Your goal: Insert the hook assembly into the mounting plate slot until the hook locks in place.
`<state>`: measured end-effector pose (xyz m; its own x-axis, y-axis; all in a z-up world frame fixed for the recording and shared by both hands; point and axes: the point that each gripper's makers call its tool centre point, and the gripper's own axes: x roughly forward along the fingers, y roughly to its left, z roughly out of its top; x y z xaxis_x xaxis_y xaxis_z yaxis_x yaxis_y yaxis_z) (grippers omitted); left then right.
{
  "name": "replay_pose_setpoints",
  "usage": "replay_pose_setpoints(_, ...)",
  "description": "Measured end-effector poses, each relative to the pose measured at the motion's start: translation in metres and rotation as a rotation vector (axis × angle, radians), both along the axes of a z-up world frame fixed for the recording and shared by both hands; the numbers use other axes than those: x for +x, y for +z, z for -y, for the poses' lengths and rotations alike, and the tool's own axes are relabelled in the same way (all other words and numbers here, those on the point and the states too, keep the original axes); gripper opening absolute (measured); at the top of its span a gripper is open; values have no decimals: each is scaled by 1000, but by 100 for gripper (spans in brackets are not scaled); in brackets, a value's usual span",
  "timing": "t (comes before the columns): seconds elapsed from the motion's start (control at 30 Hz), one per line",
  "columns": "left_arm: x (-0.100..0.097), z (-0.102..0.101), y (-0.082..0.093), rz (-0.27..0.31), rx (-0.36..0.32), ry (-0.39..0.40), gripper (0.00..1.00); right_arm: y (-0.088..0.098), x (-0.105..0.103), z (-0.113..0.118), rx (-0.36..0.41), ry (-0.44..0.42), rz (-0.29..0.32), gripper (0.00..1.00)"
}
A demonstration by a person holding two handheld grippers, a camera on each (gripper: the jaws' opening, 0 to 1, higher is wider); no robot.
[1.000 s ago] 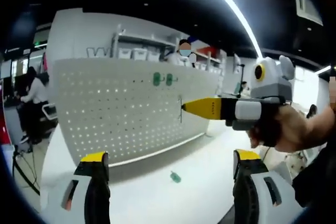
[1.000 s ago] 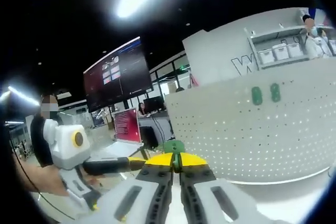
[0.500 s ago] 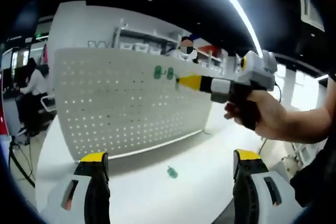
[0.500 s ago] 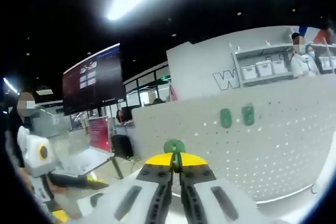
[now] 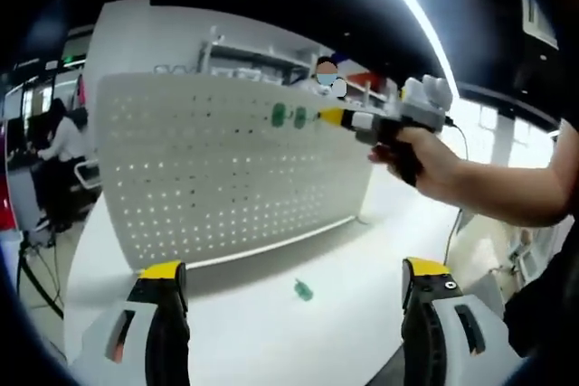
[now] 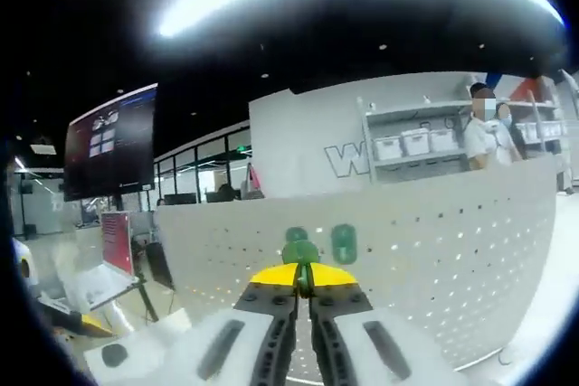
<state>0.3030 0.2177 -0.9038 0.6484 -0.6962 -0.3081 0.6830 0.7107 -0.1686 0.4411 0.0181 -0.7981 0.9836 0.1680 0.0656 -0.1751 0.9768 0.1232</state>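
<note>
A white pegboard mounting plate [image 5: 226, 178] stands upright on the white table [image 5: 271, 332]. Two green hooks [image 5: 288, 116] sit side by side in its upper part. My right gripper [image 5: 327, 117], held by a hand [image 5: 425, 155], has its yellow tip just right of them, close to the board. In the right gripper view my right gripper [image 6: 305, 270] is shut on a green hook [image 6: 300, 252], with the pegboard [image 6: 425, 250] and a mounted hook [image 6: 344, 243] right behind. My left gripper [image 5: 294, 270] is open and low over the table. A loose green hook [image 5: 303, 291] lies on the table.
Shelves with white bins [image 6: 407, 144] and people [image 6: 478, 128] are behind the board. A person sits at a desk [image 5: 56, 155] on the far left. A dark wall screen [image 6: 109, 140] hangs to the left in the right gripper view.
My right gripper has risen and moved in towards the pegboard, from mid-height to beside the two mounted hooks. Its grip on the green hook is unchanged. The left gripper stays open.
</note>
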Motion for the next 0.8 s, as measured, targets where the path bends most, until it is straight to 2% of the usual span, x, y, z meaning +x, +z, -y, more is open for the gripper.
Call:
replay_pose_setpoints(0.3,-5,8,-8,-26,0,-8,100,4,14,32,-10,-79,20,0)
replay_pose_setpoints(0.4,-4,6,-9,-33,-5,2,100,5,17,36,-17,-88,27,0)
replay_pose_setpoints(0.47,-2,2,-10,-40,-7,16,100,5,23,43,-63,-106,35,0)
replay_pose_setpoints(0.63,0,-3,-11,-46,-12,34,100,3,34,60,-50,-140,29,0)
replay_pose_setpoints(0.8,1,-6,-15,-64,-22,50,99,-2,39,66,-48,-159,22,0)
